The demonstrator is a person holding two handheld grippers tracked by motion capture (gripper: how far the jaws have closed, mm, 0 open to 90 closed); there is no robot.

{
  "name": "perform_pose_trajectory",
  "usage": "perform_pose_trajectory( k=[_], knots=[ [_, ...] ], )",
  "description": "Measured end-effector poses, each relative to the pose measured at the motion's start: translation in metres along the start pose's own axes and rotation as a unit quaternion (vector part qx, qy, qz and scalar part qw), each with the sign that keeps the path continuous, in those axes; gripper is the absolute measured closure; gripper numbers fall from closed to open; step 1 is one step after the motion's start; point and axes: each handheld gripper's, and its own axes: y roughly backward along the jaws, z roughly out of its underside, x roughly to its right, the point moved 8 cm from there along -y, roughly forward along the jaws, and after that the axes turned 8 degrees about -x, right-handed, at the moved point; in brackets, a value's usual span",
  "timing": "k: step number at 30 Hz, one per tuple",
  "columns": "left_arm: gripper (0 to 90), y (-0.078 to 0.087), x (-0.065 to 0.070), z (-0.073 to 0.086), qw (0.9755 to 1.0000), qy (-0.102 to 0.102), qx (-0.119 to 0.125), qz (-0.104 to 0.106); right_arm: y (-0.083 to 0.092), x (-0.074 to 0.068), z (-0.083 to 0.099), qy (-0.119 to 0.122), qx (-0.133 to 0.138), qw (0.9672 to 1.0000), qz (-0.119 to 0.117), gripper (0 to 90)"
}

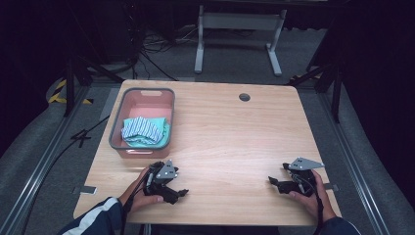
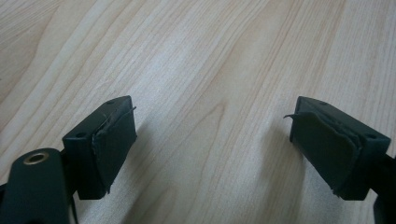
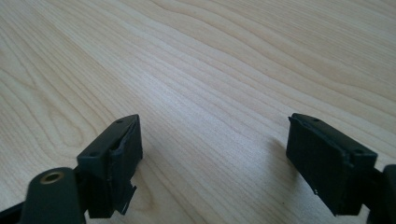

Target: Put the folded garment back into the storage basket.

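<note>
Beyond the left gripper (image 1: pixel 177 191), folded cloths (image 1: pixel 145 131) in pink basket (image 1: pixel 116 122); both grippers, right gripper (image 1: pixel 275 182) included, wide open, empty.

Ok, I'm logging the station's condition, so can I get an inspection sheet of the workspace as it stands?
Surface: light wood table, round grommet hole near the far edge.
Job's things: pink basket at the far left of the table, holding folded cloths, a blue-striped cloth on a teal cloth.
Clutter: nothing seen.
Grippers: left tongs and right tongs both near the front edge, jaws open, nothing between them; pads on the left tongs look frayed.
Cables: black cables on the floor beyond the table.
Surroundings: grey carpet, white stand frame, dark curtains.
</note>
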Motion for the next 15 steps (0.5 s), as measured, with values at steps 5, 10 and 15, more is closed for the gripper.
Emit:
perform_pose_trajectory(
  k=[5,10,15],
  knots=[
    [14.6,-0.0001,0.0000,-0.0001,1.0000,0.000,0.001,0.000,-0.0003,0.0000,-0.0003,-0.001,-0.001,1.0000,0.000,17.8],
    [14.5,-0.0001,0.0000,-0.0001,1.0000,0.000,0.001,0.000,-0.0003,0.0001,-0.0002,-0.002,-0.001,1.0000,0.001,17.2],
    [14.5,-0.0001,0.0001,-0.0002,1.0000,0.000,0.001,0.001,0.0000,0.0005,0.0006,-0.010,-0.002,0.9999,0.008,16.2]
  ],
)
